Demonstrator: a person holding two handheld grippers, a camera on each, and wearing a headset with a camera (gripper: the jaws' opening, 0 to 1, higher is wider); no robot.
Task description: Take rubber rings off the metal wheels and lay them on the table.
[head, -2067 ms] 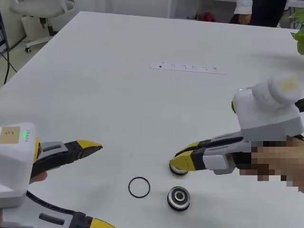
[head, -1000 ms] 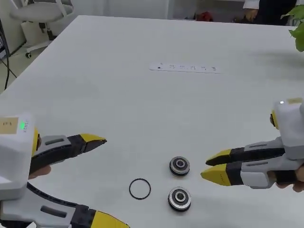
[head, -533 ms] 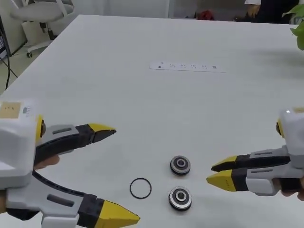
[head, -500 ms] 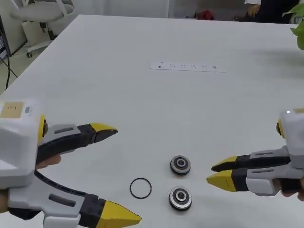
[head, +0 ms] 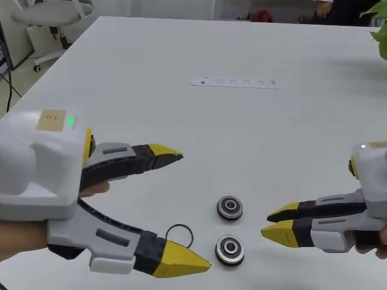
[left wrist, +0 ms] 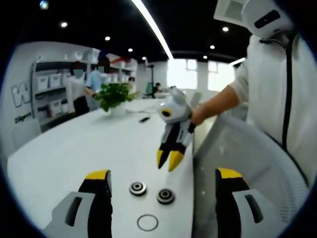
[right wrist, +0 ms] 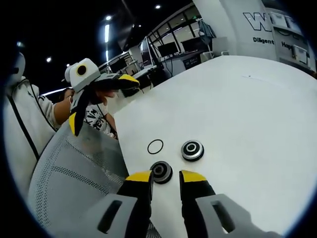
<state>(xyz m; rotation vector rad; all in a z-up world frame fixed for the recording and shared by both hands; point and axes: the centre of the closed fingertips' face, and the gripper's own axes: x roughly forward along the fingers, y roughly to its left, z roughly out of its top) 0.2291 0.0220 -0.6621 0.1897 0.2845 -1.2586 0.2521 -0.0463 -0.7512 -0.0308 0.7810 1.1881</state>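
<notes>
Two metal wheels lie on the white table [head: 181,121], one [head: 230,207] behind the other [head: 230,249]. A loose black rubber ring [head: 179,230] lies to their left, partly covered by the lower jaw of my left gripper [head: 188,209], which is wide open and holds nothing. In the left gripper view the wheels [left wrist: 137,188] [left wrist: 165,196] and ring [left wrist: 147,222] sit between its jaws. My right gripper [head: 267,223] is just right of the wheels, narrowly open and holding nothing. In its own view the nearer wheel [right wrist: 161,171] is just past its tips [right wrist: 166,176], with the other wheel [right wrist: 192,149] and ring [right wrist: 155,146] beyond.
A white power strip [head: 237,83] lies at mid-table. An office chair [head: 54,12] stands past the far left corner and a plant [head: 380,30] at the right edge. The table's near edge runs close behind the wheels, with a mesh chair [right wrist: 74,178] below it.
My right gripper has drawn back to the right, away from the far wheel it was on. My left gripper has come forward, over the ring. Wheels and ring have stayed put.
</notes>
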